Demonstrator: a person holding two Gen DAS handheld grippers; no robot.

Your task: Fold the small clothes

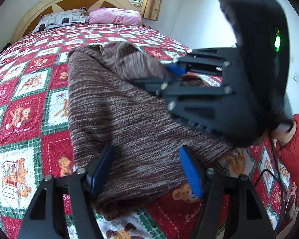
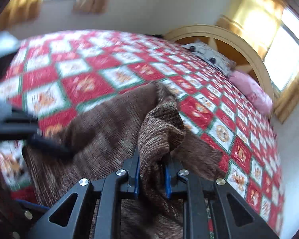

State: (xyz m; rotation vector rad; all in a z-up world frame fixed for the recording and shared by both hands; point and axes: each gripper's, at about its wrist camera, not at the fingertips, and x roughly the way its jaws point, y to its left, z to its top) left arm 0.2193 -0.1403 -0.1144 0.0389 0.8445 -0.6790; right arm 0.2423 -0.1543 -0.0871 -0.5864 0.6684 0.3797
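On the quilted bed [image 1: 26,99], right gripper [image 2: 151,176] clamps a raised fold of brown knit sweater [image 1: 117,115]; left gripper [image 1: 145,171] spread wide w/ sweater between.

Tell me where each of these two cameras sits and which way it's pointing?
Left wrist view: sits on the left claw, looking along its open fingers over the brown knit garment toward the headboard; the right claw and a red sleeve show.
Right wrist view: sits on the right claw, shut on a raised fold of the garment, facing across the bed; the left claw appears blurred at left.
Shared: garment, red checked quilt, pillows, headboard.
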